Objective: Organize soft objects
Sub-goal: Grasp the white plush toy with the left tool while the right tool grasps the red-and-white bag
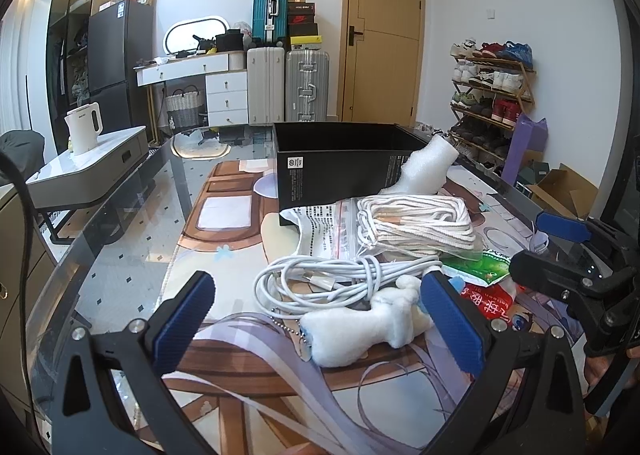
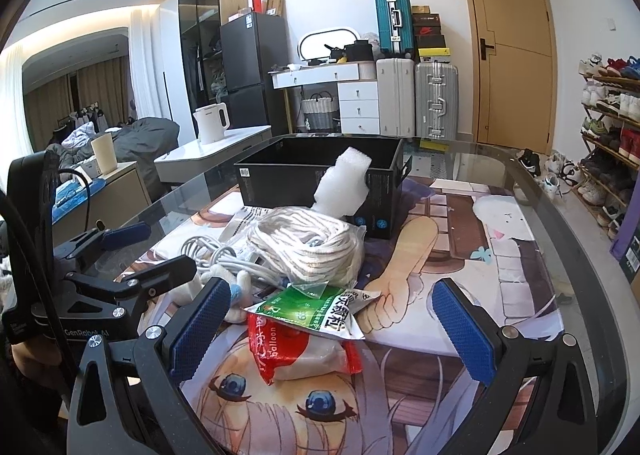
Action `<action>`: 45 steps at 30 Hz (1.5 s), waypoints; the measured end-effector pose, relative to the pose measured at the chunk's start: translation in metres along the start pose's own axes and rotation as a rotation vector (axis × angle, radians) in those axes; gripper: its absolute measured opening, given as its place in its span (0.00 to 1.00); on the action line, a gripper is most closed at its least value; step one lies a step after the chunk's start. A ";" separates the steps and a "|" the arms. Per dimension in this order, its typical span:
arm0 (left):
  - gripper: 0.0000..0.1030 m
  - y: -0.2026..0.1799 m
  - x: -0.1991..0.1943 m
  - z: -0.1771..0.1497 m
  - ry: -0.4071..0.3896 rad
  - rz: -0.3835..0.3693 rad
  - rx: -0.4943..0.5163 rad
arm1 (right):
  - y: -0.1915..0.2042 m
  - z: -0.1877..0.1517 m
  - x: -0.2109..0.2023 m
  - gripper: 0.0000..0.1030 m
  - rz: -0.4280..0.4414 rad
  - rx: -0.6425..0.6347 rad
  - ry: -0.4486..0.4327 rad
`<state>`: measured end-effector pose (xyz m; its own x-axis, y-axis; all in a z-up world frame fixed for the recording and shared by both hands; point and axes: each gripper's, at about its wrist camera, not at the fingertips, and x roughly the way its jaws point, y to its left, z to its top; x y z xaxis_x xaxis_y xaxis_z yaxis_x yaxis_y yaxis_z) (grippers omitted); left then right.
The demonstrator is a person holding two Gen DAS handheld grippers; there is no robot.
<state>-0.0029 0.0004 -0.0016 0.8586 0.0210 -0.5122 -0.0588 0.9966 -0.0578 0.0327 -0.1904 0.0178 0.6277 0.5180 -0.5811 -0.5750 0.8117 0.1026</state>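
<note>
Soft things sit in a messy pile on your desk, just in front of the black box. You can see a white plush toy, a white cable bundle, a coil of white rope, a white foam piece leaning on the box, a green packet and a red balloon bag.

Your left gripper is spread wide, and nothing is in it. The plush toy lies right between its two blue pads. Your right gripper is spread wide too, and it holds nothing. The red balloon bag and the green packet lie between its pads.

It looks like the step now is to grab the plush toy with your left gripper. The toy lies flat. Its long side runs from low left to high right in the left wrist view, and the end with the small bead chain points toward the left pad. To do this well, go down low so the pads reach the fat middle of the toy. Close gently across its short side, not along its long side. Watch the cable bundle, because it touches the far end of the toy and could come up with it. Lift slowly. The box is open on top, so it looks like a good home for the soft things.
</note>
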 end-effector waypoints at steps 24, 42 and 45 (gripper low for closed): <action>1.00 -0.007 0.012 -0.009 0.091 -0.038 0.046 | 0.011 -0.018 0.038 0.90 0.024 -0.048 0.204; 0.77 -0.007 0.020 -0.017 0.155 -0.167 0.033 | 0.012 -0.020 0.038 0.64 0.047 -0.090 0.216; 0.68 -0.008 0.017 -0.018 0.152 -0.193 0.034 | 0.012 -0.021 0.037 0.63 0.052 -0.091 0.215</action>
<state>0.0028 -0.0083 -0.0249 0.7654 -0.1798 -0.6179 0.1186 0.9831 -0.1392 0.0381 -0.1673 -0.0192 0.4758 0.4811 -0.7363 -0.6546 0.7528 0.0688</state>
